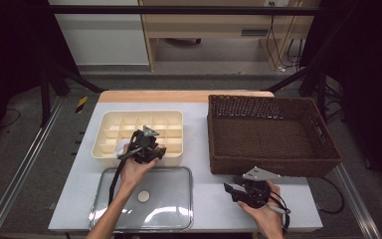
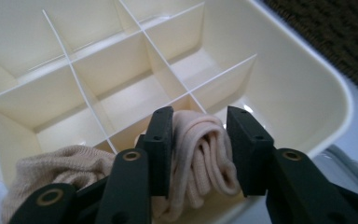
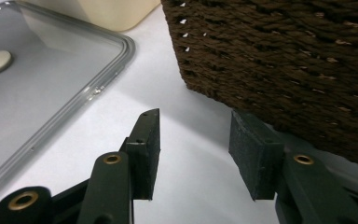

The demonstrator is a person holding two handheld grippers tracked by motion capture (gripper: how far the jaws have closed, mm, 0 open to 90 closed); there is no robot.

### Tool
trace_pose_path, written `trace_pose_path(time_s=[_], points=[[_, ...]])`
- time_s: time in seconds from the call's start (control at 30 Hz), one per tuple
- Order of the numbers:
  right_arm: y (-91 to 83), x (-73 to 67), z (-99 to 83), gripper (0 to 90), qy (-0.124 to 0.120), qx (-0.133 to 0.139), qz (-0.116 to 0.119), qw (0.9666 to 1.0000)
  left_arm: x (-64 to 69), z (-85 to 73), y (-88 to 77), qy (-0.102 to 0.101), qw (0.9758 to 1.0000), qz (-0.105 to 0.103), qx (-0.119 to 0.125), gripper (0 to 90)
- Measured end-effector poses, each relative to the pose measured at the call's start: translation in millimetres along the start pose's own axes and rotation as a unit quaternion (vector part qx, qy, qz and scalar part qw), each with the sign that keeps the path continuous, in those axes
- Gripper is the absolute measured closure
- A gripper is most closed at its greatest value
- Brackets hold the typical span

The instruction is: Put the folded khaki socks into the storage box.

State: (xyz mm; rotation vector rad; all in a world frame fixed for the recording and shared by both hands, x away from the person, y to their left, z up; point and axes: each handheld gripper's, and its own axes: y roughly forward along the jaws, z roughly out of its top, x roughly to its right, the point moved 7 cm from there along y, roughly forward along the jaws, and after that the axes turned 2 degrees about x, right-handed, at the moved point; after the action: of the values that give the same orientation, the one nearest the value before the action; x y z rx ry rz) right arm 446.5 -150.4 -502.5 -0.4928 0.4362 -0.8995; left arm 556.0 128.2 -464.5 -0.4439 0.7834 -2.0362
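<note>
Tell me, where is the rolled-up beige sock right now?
In the left gripper view, the rolled beige sock sits between the left tool jaws, in a near-edge compartment of the cream divided box, beside another beige sock.

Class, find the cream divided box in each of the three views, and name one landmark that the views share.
High view: cream divided box left of centre on the table.
Left gripper view: it spans most of the picture.
Right gripper view: its corner sits at the top edge, left of centre.
Shared landmark: the brown wicker basket beside it.

Brown wicker basket (image 1: pixel 271 132) at right; clear lid (image 1: pixel 144 199) — near edge
</note>
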Motion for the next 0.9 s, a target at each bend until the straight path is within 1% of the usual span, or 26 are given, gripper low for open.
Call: trace_pose_path(time_s=[0.03, 0.07, 0.13, 0.2, 0.27, 0.33, 0.37, 0.43, 0.53, 0.6, 0.67, 0.7, 0.73, 0.77, 0.83, 0.9], points=[[-0.2, -1.3, 1.1, 53.7, 0.003, 0.001, 0.003, 1.0000, -1.3, 0.9, -7.3, 0.002, 0.9998, -0.001, 0.018, 55.9], [-0.2, -1.3, 1.1, 53.7, 0.003, 0.001, 0.003, 1.0000, -1.3, 0.9, -7.3, 0.002, 0.9998, -0.001, 0.018, 53.8], [-0.8, -2.6, 1.9, 52.8, 0.003, 0.000, 0.004, 1.0000, -3.0, 1.3, -17.0, 0.005, 0.9995, 0.000, 0.031, 52.1], [-1.1, -3.3, 2.7, 53.3, -0.001, 0.002, 0.004, 1.0000, -4.3, 1.3, -28.1, 0.006, 0.9988, 0.000, 0.048, 50.9], [-1.5, -4.3, 3.8, 54.0, 0.000, 0.003, 0.007, 1.0000, -5.3, 0.2, -39.1, 0.004, 0.9978, -0.005, 0.066, 50.0], [-1.7, -5.7, 4.9, 54.1, 0.003, 0.004, 0.008, 1.0000, -6.6, -3.3, -48.8, 0.006, 0.9970, -0.005, 0.076, 49.2], [-1.7, -5.7, 4.9, 54.1, 0.003, 0.004, 0.008, 1.0000, -7.4, -5.9, -53.3, 0.012, 0.9967, -0.005, 0.080, 49.2], [-1.1, -6.9, 5.7, 53.4, 0.002, 0.005, 0.010, 0.9999, -9.3, -11.6, -61.8, 0.016, 0.9961, -0.001, 0.087, 48.6], [-0.2, -8.7, 6.1, 52.8, 0.001, 0.005, 0.010, 0.9999, -12.4, -20.5, -74.6, 0.008, 0.9950, -0.005, 0.099, 47.2], [0.9, -10.1, 7.1, 52.6, 0.003, 0.008, 0.010, 0.9999, -15.1, -27.2, -83.6, 0.004, 0.9937, -0.006, 0.112, 45.6], [1.5, -12.3, 8.8, 51.0, 0.005, 0.016, 0.010, 0.9998, -19.4, -34.4, -92.2, 0.001, 0.9929, -0.003, 0.119, 45.2], [1.9, -13.4, 9.8, 50.4, 0.003, 0.020, 0.011, 0.9997, -22.3, -38.1, -96.7, -0.004, 0.9924, 0.000, 0.123, 44.9], [2.6, -16.0, 11.1, 48.7, 0.006, 0.024, 0.012, 0.9996, -27.5, -45.9, -104.7, -0.017, 0.9909, -0.002, 0.134, 44.4], [2.6, -16.0, 11.1, 48.7, 0.006, 0.024, 0.012, 0.9996, -27.5, -45.9, -104.7, -0.017, 0.9909, -0.002, 0.134, 44.3], [2.7, -18.6, 12.0, 47.9, 0.005, 0.029, 0.015, 0.9995, -33.7, -55.5, -111.5, -0.025, 0.9898, -0.001, 0.140, 43.8], [2.4, -20.7, 12.3, 46.6, 0.001, 0.031, 0.016, 0.9994, -41.1, -66.2, -116.3, -0.028, 0.9895, 0.003, 0.142, 42.8]])
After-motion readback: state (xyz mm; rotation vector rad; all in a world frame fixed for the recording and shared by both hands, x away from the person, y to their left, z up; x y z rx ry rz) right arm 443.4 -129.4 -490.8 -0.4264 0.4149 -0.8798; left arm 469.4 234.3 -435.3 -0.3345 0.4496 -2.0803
